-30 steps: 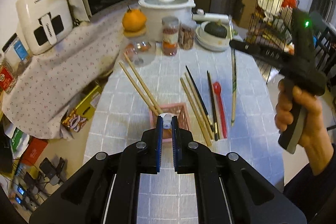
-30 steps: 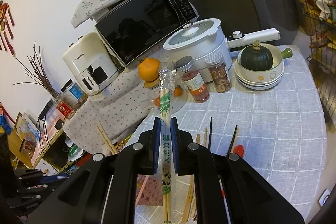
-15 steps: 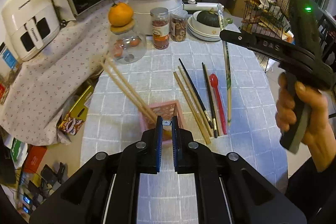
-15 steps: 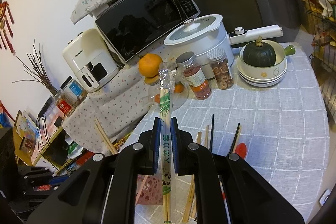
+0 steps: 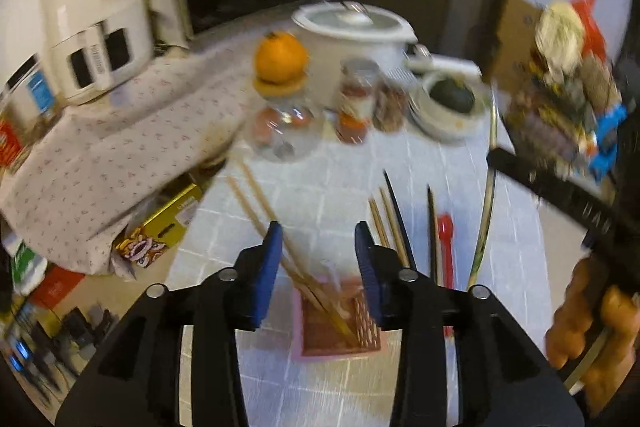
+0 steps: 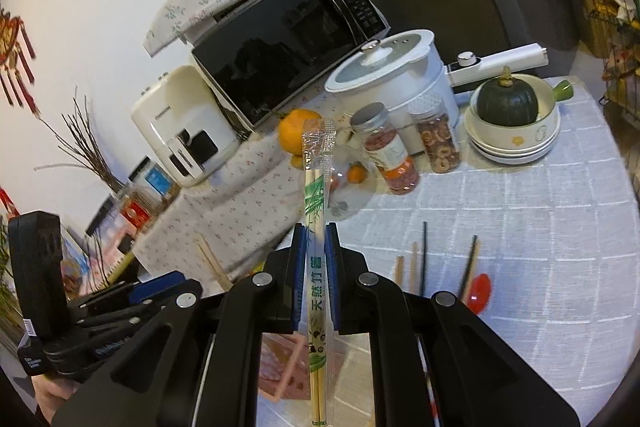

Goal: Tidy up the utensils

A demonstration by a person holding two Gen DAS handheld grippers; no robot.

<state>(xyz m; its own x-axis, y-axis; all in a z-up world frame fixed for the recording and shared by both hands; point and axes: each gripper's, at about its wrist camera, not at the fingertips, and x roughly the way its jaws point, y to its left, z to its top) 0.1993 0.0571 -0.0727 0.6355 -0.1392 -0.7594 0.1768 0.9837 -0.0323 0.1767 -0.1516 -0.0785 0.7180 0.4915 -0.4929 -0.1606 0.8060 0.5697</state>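
My left gripper (image 5: 319, 237) is open and empty, above a pink perforated utensil holder (image 5: 338, 323) that holds two long wooden chopsticks (image 5: 272, 211) leaning left. My right gripper (image 6: 316, 241) is shut on a plastic-wrapped pair of bamboo chopsticks (image 6: 316, 187), held upright over the holder (image 6: 288, 371); it also shows in the left wrist view (image 5: 486, 215). Wooden chopsticks (image 5: 380, 215), black chopsticks (image 5: 430, 227) and a red spoon (image 5: 445, 239) lie on the checked tablecloth. The left gripper shows at the left in the right wrist view (image 6: 132, 303).
At the back stand a white electric pot (image 6: 394, 77), two snack jars (image 6: 390, 151), a glass jar with an orange on top (image 5: 282, 103), stacked bowls with a green squash (image 6: 510, 119), a microwave (image 6: 288, 43) and a white appliance (image 6: 180, 123). The table's left edge drops to clutter below.
My left gripper has opened; it was shut at the holder's rim. The left view has swung and blurred. My right gripper has kept hold of the wrapped chopsticks and shifted over the holder.
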